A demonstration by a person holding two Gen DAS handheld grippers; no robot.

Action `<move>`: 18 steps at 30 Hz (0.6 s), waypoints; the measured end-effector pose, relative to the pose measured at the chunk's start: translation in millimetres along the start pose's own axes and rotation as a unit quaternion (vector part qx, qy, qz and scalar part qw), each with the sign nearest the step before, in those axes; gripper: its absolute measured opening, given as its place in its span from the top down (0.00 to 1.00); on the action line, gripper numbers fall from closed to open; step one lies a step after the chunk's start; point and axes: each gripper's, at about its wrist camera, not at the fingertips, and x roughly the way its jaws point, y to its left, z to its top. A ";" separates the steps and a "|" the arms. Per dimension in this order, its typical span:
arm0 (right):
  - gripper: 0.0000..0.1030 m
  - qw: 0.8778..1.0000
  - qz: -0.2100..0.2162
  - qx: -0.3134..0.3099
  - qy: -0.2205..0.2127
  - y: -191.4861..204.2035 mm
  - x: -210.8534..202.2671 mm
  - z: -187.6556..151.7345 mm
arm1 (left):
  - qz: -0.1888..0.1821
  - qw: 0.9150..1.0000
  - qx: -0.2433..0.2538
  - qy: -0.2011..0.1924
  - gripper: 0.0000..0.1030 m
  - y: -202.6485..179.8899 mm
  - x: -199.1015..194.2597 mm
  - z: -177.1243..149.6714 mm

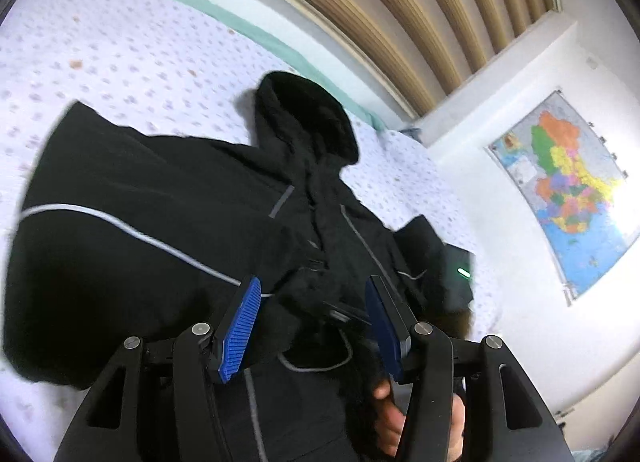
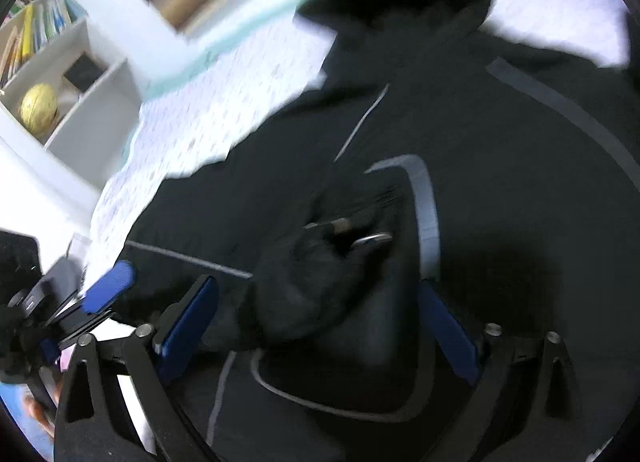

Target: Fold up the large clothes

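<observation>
Two grippers are at work, and we take them first: our left gripper (image 1: 312, 326) stands about half open over the middle of the black hooded jacket (image 1: 160, 230), its blue pads (image 1: 240, 330) clear of the cloth, so it holds nothing. Our right gripper (image 2: 320, 326) is also roughly half open, with a bunched lump of black fabric (image 2: 320, 274) lying between its fingers; the view is blurred, and we cannot tell whether the pads press on it. One jacket is all there is to fold, and it lies across the bed (image 1: 120, 62), hood (image 1: 308, 114) toward the far edge by the slatted headboard (image 1: 400, 14), hem toward the near edge where we stand. We judge the fold to be under way, with one side or sleeve seemingly brought in over the front and the grippers moving to a new grip. Next we would need both grippers to close on a firm edge of cloth, likely near the hem or a shoulder, and carry it over evenly. Beyond the bed we count one map (image 1: 568, 190) on the wall, one shelf unit (image 2: 68, 74) and one golden ball (image 2: 39, 106) on it.
</observation>
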 end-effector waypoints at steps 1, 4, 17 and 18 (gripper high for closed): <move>0.48 1.000 -0.002 -0.003 0.017 1.8 12.8 3.4 | 0.016 1.000 0.002 -0.002 0.46 -0.6 -4.3 -0.2; 0.63 0.999 -0.027 -0.036 0.010 14.6 19.0 3.5 | 0.076 0.997 0.008 -0.021 0.46 -2.3 -16.5 1.9; 0.70 0.945 -0.203 -0.163 -0.198 -20.4 -163.1 54.5 | 0.134 0.988 0.074 -0.008 0.46 -69.6 34.3 13.8; 0.70 0.943 -0.215 -0.165 -0.194 -34.3 -167.9 57.1 | 0.138 0.987 0.076 0.003 0.46 -69.6 48.4 10.8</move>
